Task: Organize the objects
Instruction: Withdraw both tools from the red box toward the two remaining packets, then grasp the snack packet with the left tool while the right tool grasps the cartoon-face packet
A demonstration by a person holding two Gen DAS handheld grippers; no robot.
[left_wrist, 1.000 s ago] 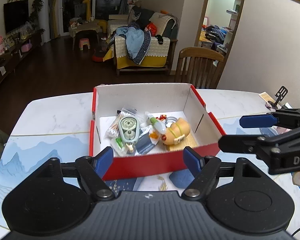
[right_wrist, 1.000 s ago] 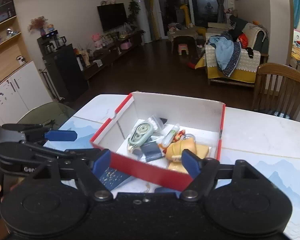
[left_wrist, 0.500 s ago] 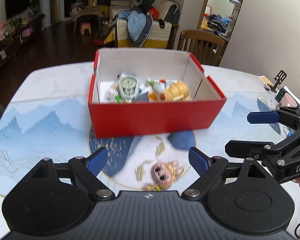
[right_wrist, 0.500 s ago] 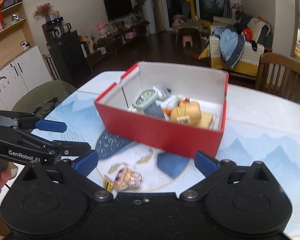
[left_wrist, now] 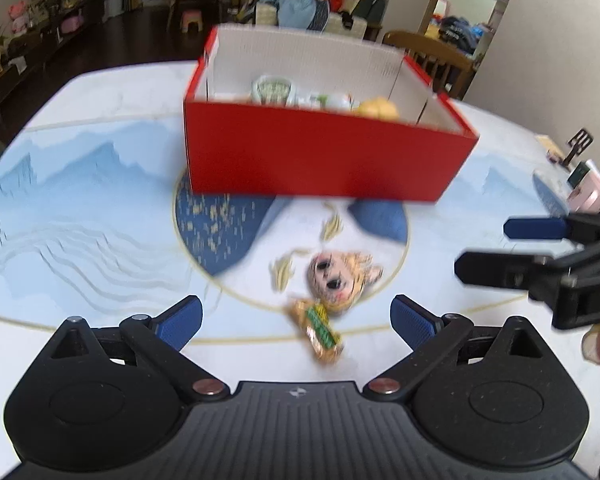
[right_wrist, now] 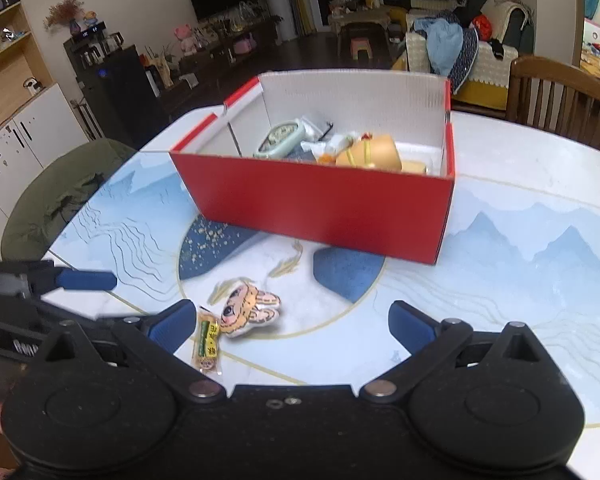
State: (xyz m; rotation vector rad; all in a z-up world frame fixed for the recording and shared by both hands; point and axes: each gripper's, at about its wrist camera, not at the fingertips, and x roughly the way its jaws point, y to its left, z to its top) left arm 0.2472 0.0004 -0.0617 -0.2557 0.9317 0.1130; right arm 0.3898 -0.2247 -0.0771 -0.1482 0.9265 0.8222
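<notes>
Both tongs spread wide, nothing pinched: left gripper (left_wrist: 296, 322), right gripper (right_wrist: 292, 326), jaws just opened. Snack packet (left_wrist: 318, 330) and cartoon-face toy (left_wrist: 338, 280) left on table (right_wrist: 520, 280), just ahead between left pads. Beyond, red box (right_wrist: 320, 204) already loaded with several items. Judged: mostly done, two left.

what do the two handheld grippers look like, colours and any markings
Both are matte black plastic with round hinge housings, silver pivot screws and blue fingertip pads. The left gripper has a ribbed body with a small logo; the right gripper is smooth-bodied. White lettering marks each one's side, partly cut off.
</notes>
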